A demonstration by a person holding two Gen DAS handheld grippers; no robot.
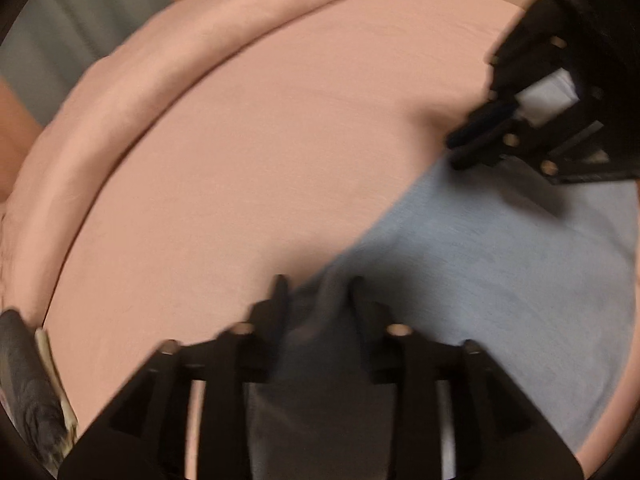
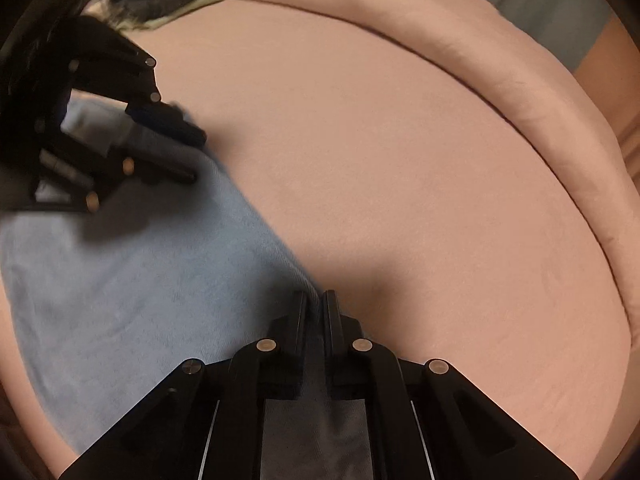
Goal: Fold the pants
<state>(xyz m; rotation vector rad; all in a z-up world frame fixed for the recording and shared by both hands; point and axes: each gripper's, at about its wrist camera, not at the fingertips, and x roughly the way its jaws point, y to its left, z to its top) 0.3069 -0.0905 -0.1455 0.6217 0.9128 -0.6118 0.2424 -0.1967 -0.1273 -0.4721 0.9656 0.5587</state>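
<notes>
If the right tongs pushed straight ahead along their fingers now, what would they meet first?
Probably nothing soon. The right tongs are pinched on the edge of the blue pants, and ahead lies only bare pink sheet. The first obstacle looks like the rolled pink blanket beyond, though depth is unclear.

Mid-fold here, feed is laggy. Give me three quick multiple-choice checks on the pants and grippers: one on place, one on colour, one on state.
1. Where do the pants lie?
A. on the pink sheet
B. on a wooden floor
C. in a basket

2. What colour are the pants?
A. black
B. light blue
C. red

3. How does the right gripper stand?
A. wide open
B. out of view
C. shut on the pants' edge

Answers:
1 A, pink fabric surrounds them.
2 B, both views show pale blue cloth.
3 C, its fingers pinch cloth. The left gripper also has cloth between its fingers.
</notes>
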